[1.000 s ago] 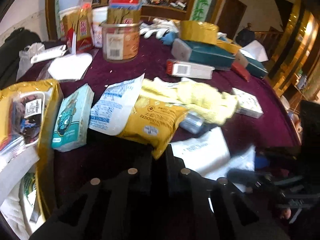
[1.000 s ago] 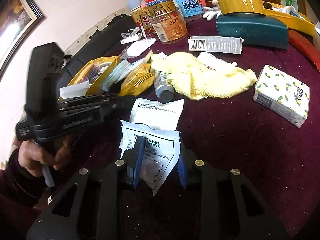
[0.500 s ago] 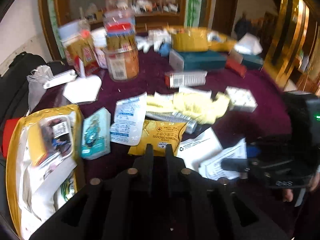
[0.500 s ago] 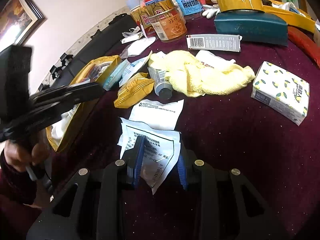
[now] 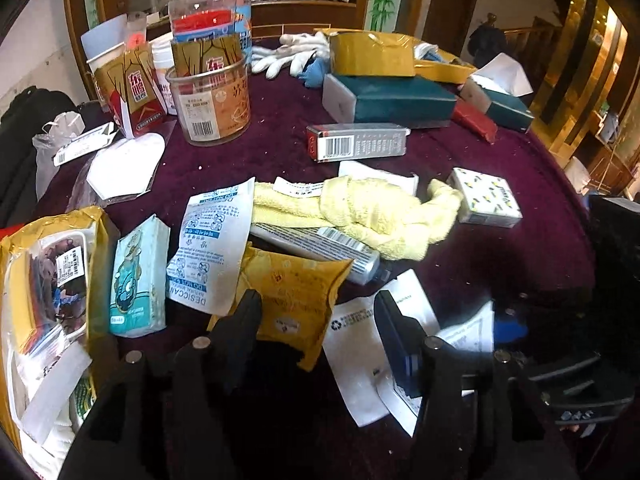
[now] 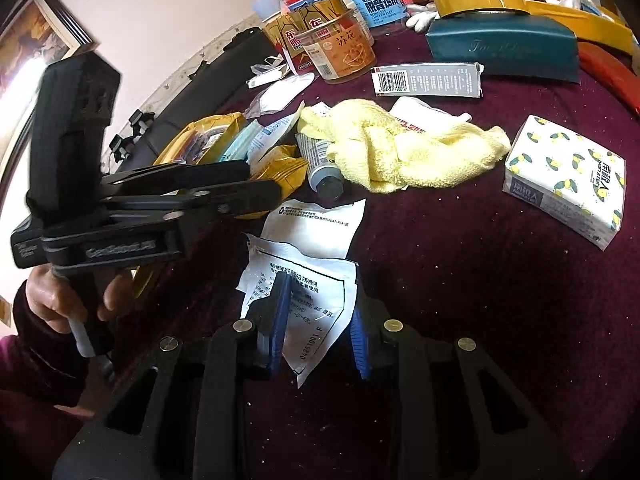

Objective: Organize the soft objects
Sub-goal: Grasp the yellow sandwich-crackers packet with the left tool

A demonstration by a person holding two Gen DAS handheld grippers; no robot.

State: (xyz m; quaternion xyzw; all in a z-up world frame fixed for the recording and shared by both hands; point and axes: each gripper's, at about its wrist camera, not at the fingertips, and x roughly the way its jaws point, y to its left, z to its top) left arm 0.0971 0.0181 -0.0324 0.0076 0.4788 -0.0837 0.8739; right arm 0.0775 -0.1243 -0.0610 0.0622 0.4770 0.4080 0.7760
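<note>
A: In the left wrist view, the left gripper (image 5: pixel 316 312) stands with its jaws spread, and they have just been opening. The lower edge of the yellow snack packet (image 5: pixel 294 288) lies between the jaws, but the pads do not press on it.

B: How would this packet handle?

A: It looks light, puffy and a little slippery, as a foil bag is. A hold on the flat sealed edge seems safer than on the swollen middle. Behind it lies the yellow towel (image 5: pixel 360 212), soft and limp; it would hang down if taken at one corner, so a hold on a thick fold is better.

B: And in the right wrist view?

A: The right gripper (image 6: pixel 318 312) has a white printed sachet (image 6: pixel 308 300) between its blue pads (image 6: pixel 278 320), and the jaws have just been closing a little. Whether the pads really press it, the view does not show clearly. The sachet is thin and light and may slide out.

B: What of the surface and the room?

A: The worktop (image 6: pixel 460 280) carries a dark red velvet cloth with crumbs; it should give good friction. It is crowded with a lemon-print tissue pack (image 6: pixel 568 176), jars and boxes. A framed picture (image 6: pixel 36 36) hangs on the pale wall.
</note>
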